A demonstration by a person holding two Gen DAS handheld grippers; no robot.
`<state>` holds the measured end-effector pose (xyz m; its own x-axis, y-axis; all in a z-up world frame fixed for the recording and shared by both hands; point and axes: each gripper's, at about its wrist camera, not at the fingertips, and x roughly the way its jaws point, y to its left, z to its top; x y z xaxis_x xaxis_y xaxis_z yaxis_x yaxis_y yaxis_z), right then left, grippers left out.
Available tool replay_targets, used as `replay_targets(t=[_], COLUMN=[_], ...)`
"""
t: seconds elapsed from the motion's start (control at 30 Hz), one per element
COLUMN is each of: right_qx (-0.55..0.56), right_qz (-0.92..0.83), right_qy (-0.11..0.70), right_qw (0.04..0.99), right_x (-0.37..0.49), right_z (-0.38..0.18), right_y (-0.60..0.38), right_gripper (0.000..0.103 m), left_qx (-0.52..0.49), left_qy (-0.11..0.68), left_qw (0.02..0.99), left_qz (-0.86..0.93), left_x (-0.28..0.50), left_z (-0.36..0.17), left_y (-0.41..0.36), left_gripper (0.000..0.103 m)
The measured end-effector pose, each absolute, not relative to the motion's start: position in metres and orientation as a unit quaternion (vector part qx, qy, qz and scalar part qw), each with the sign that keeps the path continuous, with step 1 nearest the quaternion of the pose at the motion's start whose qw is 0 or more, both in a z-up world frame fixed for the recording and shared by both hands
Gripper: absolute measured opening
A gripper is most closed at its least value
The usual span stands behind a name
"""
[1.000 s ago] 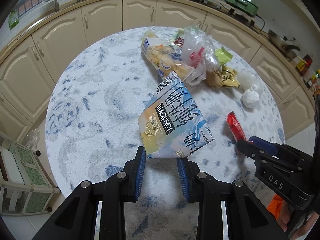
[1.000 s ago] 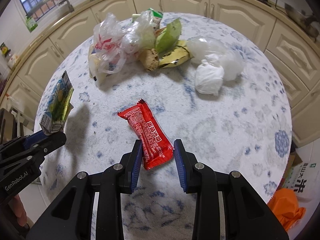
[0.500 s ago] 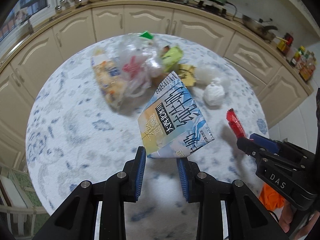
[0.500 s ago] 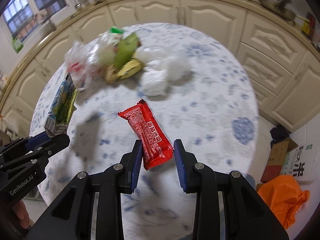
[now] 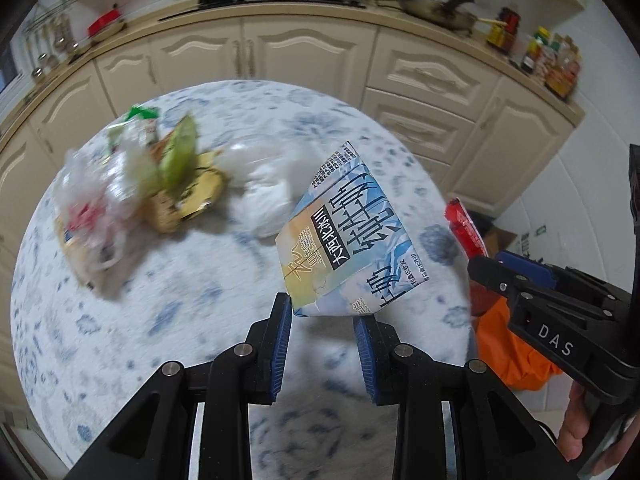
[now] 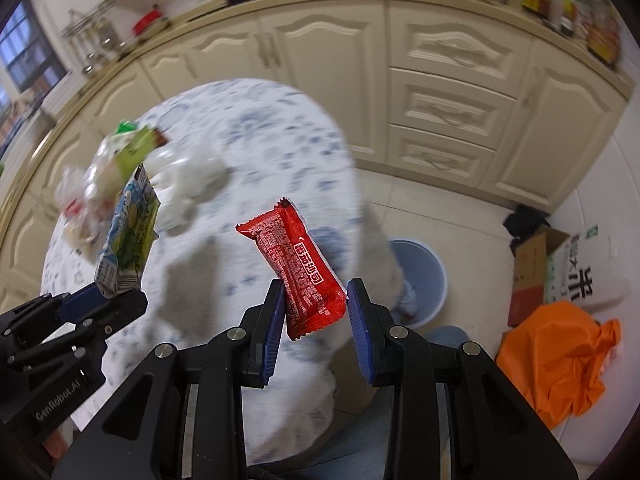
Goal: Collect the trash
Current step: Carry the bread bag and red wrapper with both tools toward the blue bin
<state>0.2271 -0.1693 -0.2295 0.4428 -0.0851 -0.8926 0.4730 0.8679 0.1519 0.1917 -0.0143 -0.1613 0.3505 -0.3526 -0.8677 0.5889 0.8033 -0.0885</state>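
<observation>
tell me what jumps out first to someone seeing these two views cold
The blue-and-white drink carton pinched in the left hand-held gripper, lifted over the round marbled table. Next, the bright red snack wrapper clamped in the right hand-held gripper, with a pale blue bin on the floor just beyond it. A blurred heap of trash remains on the table's far left.

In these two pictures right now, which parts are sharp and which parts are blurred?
Left wrist view: the carton and left gripper are sharp; the trash pile and table are smeared. Right wrist view: the red wrapper and right gripper are sharp; the table and cabinets are blurred, with curved edges.
</observation>
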Motion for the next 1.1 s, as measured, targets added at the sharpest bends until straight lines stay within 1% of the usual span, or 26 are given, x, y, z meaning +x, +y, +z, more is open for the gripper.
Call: replay_targets(t=[0.6,1.1], right_qx=[0.277,0.315], right_qz=[-0.266,-0.313], right_qy=[0.485,0.490], right_qw=[0.786,0.750], right_x=[0.188,0.169], right_z=[-0.250,-0.279], right_y=[-0.289,-0.352], right_gripper=[0.032,0.032], left_qx=[0.209,0.239], left_qy=[0.498,0.520], left_qw=[0.760,0.739], left_qz=[-0.361,-0.355], left_x=[0.213,0.249], left_z=[-0.200,-0.249], left_y=[-0.181,-0.282], left_gripper=[0.028,0.028])
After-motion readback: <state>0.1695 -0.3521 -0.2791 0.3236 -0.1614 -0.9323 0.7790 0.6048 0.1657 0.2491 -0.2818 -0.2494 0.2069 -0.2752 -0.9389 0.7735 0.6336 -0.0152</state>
